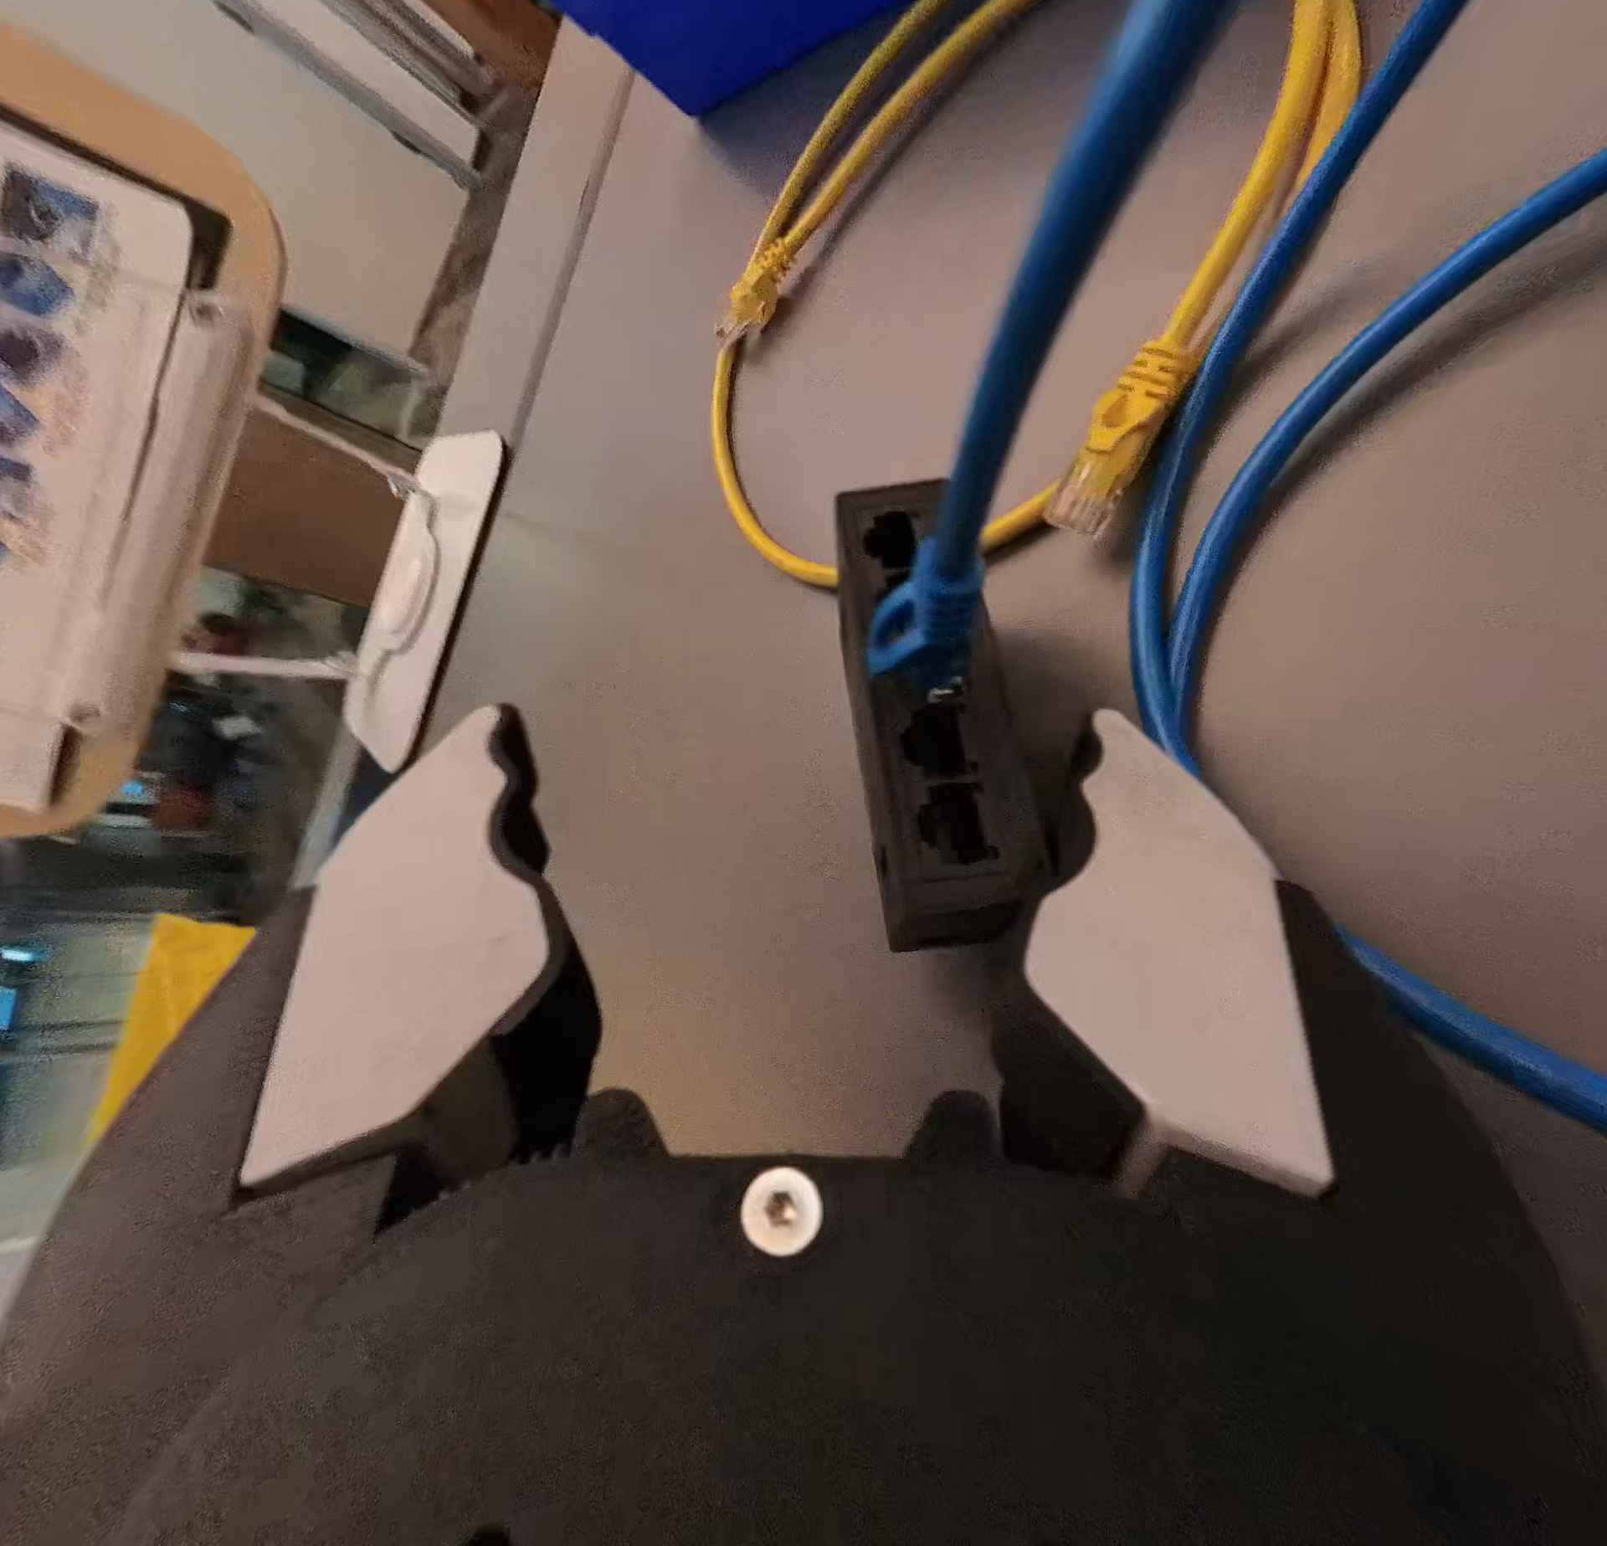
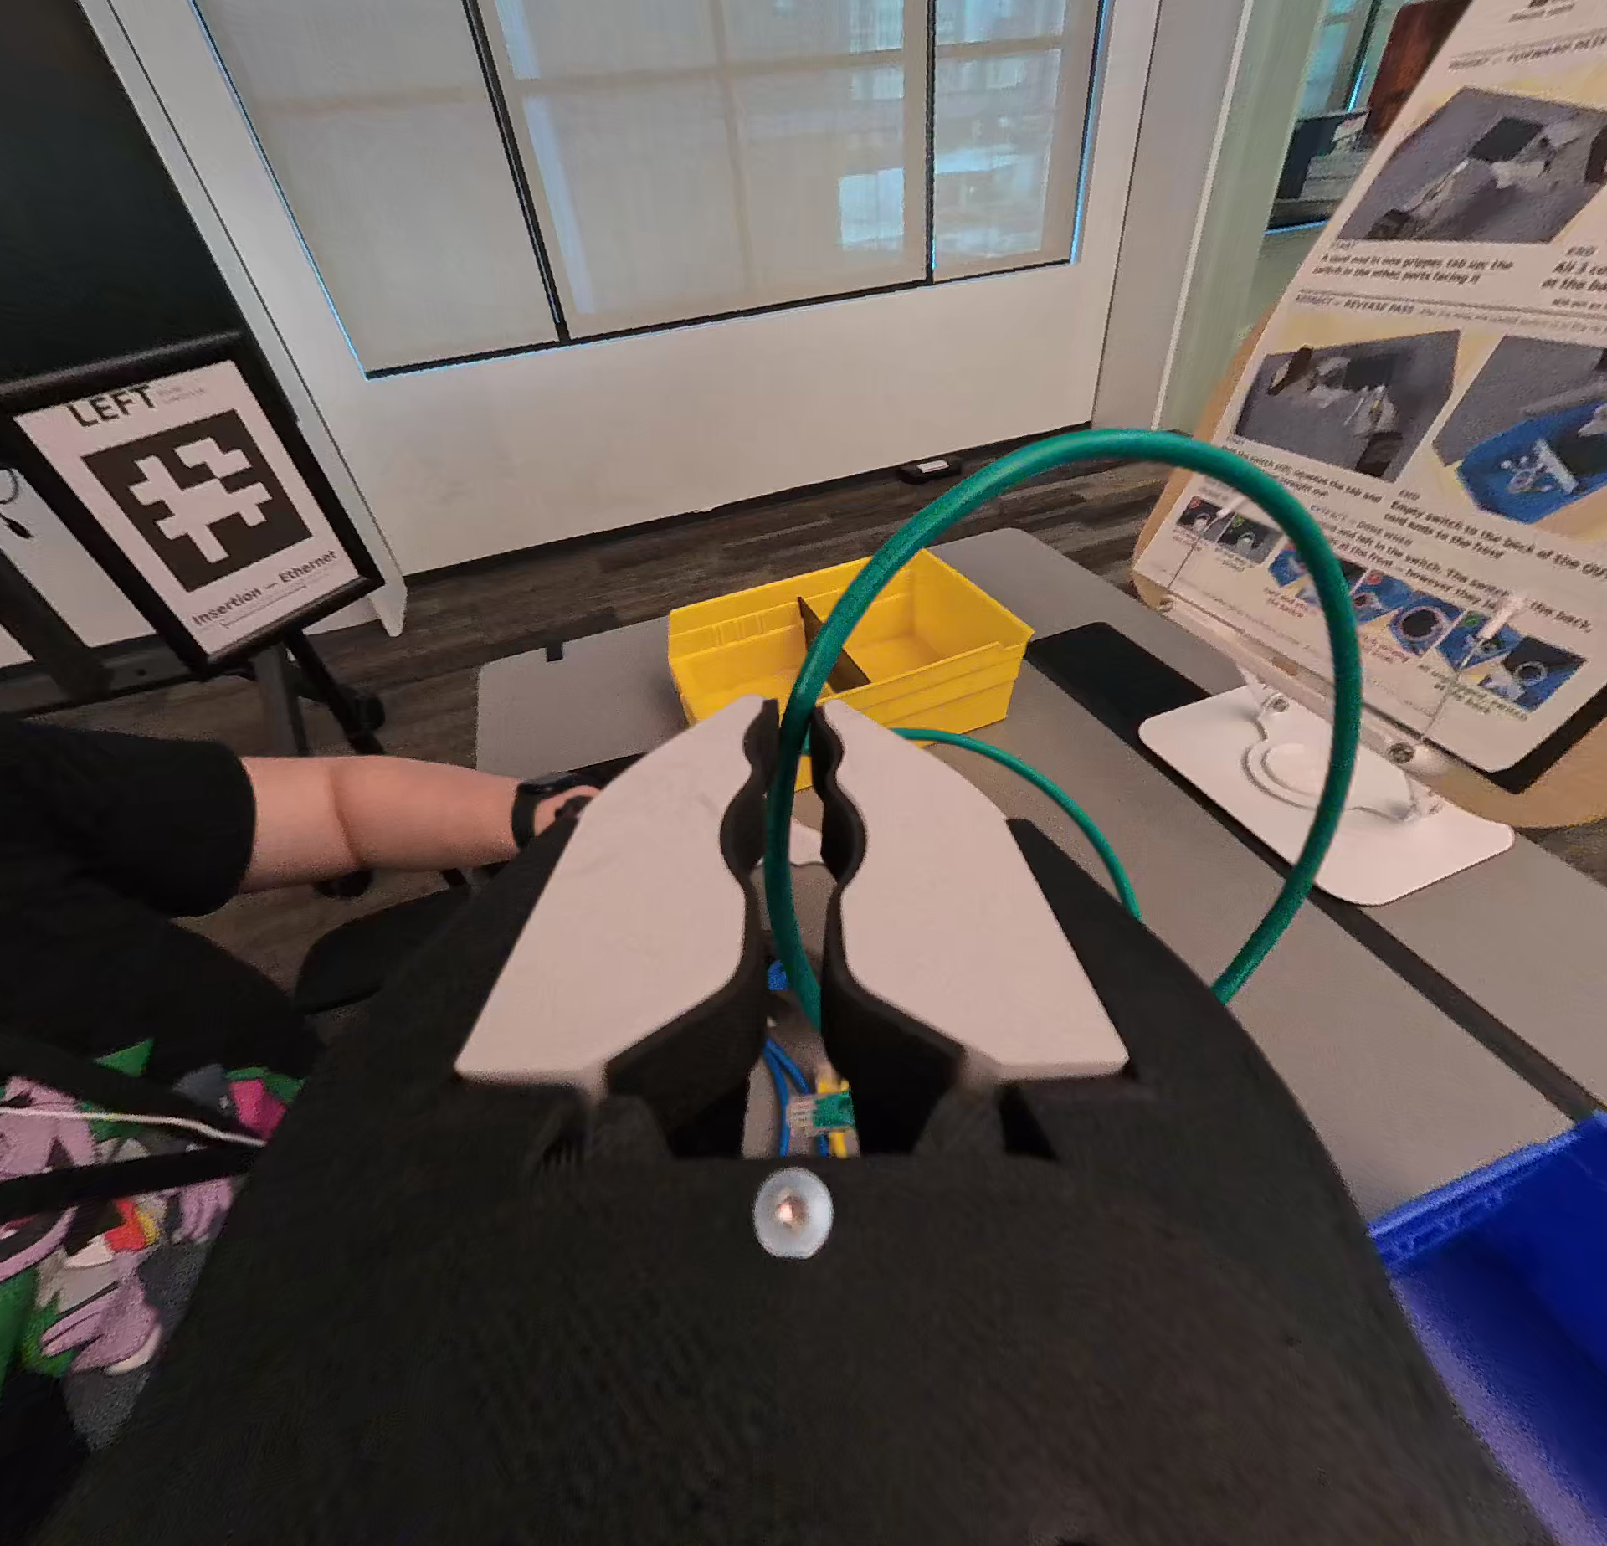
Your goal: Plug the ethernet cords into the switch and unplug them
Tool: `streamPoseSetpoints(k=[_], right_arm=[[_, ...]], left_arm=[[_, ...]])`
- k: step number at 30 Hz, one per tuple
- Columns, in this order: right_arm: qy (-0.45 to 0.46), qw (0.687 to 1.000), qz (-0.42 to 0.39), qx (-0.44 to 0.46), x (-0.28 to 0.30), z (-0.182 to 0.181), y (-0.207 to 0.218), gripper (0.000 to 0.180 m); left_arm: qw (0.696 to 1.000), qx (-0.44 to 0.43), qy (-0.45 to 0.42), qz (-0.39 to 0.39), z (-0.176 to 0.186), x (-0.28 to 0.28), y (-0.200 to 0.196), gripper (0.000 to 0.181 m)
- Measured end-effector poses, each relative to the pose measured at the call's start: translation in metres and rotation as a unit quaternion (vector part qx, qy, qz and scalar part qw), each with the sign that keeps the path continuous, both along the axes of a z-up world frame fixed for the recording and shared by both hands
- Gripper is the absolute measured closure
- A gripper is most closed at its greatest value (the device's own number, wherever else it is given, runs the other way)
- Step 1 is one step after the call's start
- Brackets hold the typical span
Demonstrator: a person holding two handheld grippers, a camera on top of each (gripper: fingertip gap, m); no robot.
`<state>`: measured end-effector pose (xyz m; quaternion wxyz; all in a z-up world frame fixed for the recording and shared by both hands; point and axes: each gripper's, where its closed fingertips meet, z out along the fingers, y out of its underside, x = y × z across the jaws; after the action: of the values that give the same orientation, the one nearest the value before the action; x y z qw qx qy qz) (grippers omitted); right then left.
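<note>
2 grippers share the work. Left gripper (image 1: 796, 795) hangs wide open over the grey table (image 1: 661, 426), gripping nothing, with the black switch (image 1: 935, 713) lying at its 1 o'clock, near the right finger. 1 blue cord (image 1: 1035, 304) sits plugged into the switch; 2 loose yellow plugs (image 1: 1109, 443) lie at its 12 and 1 o'clock. Right gripper (image 2: 796, 743) is clamped on a green cord (image 2: 1130, 565), which loops up toward 1 o'clock, its plug (image 2: 822, 1109) down by the fingers' base. At 12 o'clock beyond it sits a yellow bin (image 2: 948, 661).
</note>
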<state>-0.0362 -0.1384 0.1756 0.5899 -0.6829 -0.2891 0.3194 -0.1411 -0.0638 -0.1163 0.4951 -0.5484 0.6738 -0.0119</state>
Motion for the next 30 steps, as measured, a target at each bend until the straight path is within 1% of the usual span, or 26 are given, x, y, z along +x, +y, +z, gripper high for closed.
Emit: streamPoseSetpoints(k=[1, 3, 6, 9, 11, 12, 14, 15, 16, 18, 19, 20, 22, 24, 25, 26, 27, 28, 30], right_arm=[[-0.002, 1.000, -0.003, 0.008, -0.003, 0.001, 0.000, 0.173], [-0.011, 1.000, -0.009, 0.022, -0.008, 0.001, 0.002, 0.172], [-0.029, 0.998, -0.031, 0.047, -0.011, 0.004, 0.009, 0.172], [-0.033, 0.997, -0.018, 0.063, -0.020, 0.006, 0.010, 0.172], [-0.040, 0.996, -0.023, 0.070, -0.023, 0.006, 0.012, 0.172], [-0.045, 0.996, -0.026, 0.072, -0.025, 0.005, 0.014, 0.172], [-0.048, 0.996, -0.025, 0.071, -0.028, 0.004, 0.015, 0.171], [-0.047, 0.996, -0.024, 0.069, -0.029, 0.003, 0.016, 0.172], [-0.047, 0.996, -0.023, 0.067, -0.031, 0.002, 0.016, 0.172], [-0.052, 0.996, -0.021, 0.065, -0.033, 0.001, 0.015, 0.172], [-0.054, 0.996, -0.021, 0.067, -0.034, 0.000, 0.014, 0.171], [-0.055, 0.996, -0.018, 0.069, -0.037, 0.000, 0.013, 0.172], [-0.059, 0.995, -0.014, 0.081, -0.042, 0.001, 0.011, 0.171], [-0.067, 0.994, -0.015, 0.088, -0.047, 0.000, 0.010, 0.171], [-0.073, 0.993, -0.016, 0.092, -0.049, -0.001, 0.011, 0.171], [-0.079, 0.992, -0.018, 0.095, -0.051, -0.003, 0.011, 0.171], [-0.087, 0.991, -0.021, 0.096, -0.053, -0.004, 0.012, 0.171], [-0.094, 0.991, -0.024, 0.096, -0.054, -0.007, 0.012, 0.172], [-0.103, 0.990, -0.025, 0.095, -0.055, -0.010, 0.012, 0.172]], left_arm=[[0.999, -0.026, -0.019, 0.006, 0.005, -0.004, 0.000, 0.060], [0.993, -0.087, -0.076, -0.004, 0.018, -0.010, -0.007, 0.060], [0.972, -0.174, -0.155, -0.029, 0.041, -0.018, -0.017, 0.061], [0.946, -0.241, -0.212, -0.036, 0.061, -0.023, -0.020, 0.065], [0.926, -0.297, -0.224, -0.072, 0.069, -0.022, -0.032, 0.074], [0.921, -0.317, -0.212, -0.082, 0.068, -0.023, -0.035, 0.075], [0.918, -0.340, -0.183, -0.087, 0.061, -0.026, -0.037, 0.082], [0.916, -0.352, -0.167, -0.099, 0.058, -0.028, -0.041, 0.081], [0.914, -0.355, -0.169, -0.101, 0.061, -0.030, -0.041, 0.079], [0.904, -0.360, -0.210, -0.098, 0.077, -0.036, -0.036, 0.079], [0.892, -0.365, -0.252, -0.082, 0.091, -0.038, -0.027, 0.082], [0.873, -0.377, -0.302, -0.064, 0.104, -0.040, -0.017, 0.091], [0.813, -0.431, -0.388, -0.050, 0.127, -0.040, -0.006, 0.104], [0.746, -0.503, -0.434, -0.059, 0.141, -0.035, -0.004, 0.107], [0.719, -0.529, -0.446, -0.063, 0.146, -0.031, -0.003, 0.111], [0.701, -0.545, -0.455, -0.065, 0.149, -0.026, -0.002, 0.115], [0.692, -0.554, -0.458, -0.066, 0.151, -0.021, -0.002, 0.124], [0.697, -0.557, -0.447, -0.063, 0.148, -0.015, -0.002, 0.135], [0.735, -0.533, -0.417, -0.036, 0.136, -0.005, 0.003, 0.162]])
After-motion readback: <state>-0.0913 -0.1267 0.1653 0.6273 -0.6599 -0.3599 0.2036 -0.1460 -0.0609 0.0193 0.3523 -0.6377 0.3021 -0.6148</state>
